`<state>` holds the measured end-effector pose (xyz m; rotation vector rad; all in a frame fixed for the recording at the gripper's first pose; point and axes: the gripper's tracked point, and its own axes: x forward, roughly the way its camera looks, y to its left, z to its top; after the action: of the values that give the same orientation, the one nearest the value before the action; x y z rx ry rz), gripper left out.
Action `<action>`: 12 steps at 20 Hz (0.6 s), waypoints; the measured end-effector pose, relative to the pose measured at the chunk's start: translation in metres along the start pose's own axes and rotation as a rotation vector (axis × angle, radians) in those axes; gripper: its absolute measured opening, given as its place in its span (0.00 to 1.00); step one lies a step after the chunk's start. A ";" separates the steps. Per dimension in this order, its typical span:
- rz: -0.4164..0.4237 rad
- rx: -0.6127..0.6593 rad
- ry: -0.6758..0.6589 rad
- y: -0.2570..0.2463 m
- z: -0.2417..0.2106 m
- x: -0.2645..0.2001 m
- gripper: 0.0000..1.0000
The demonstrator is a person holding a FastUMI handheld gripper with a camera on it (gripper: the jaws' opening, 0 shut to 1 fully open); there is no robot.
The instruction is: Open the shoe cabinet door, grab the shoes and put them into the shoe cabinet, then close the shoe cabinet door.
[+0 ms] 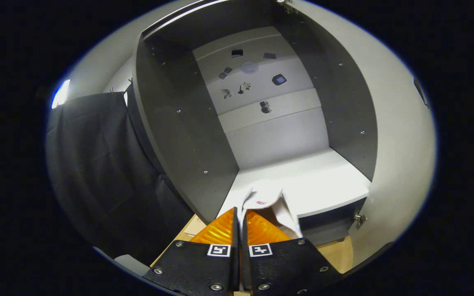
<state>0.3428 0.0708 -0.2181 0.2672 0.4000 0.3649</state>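
Both fingers of the tool (240, 224) are pinching a white fabric shoe (268, 201) at the open grey shoe cabinet's white shelf (323, 181).

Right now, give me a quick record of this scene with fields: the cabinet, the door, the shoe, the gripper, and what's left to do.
cabinet: shoe cabinet open, straight ahead of the fingers
door: cabinet door swung open beside the opening
shelf: white bottom shelf, just beyond the fingers
shoe: white shoe pinched at its edge between the fingers, hanging at the shelf's front edge
gripper: gripper shut on the shoe
back wall: small stickers on the inner panel
left to do: set the shoe on the shelf, close the door
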 end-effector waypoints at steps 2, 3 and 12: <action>-0.003 -0.002 -0.004 -0.005 0.005 0.007 0.02; -0.016 0.013 0.001 -0.009 0.006 0.011 0.02; -0.076 0.053 -0.004 -0.040 0.019 0.057 0.02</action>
<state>0.4115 0.0534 -0.2326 0.3033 0.4149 0.2796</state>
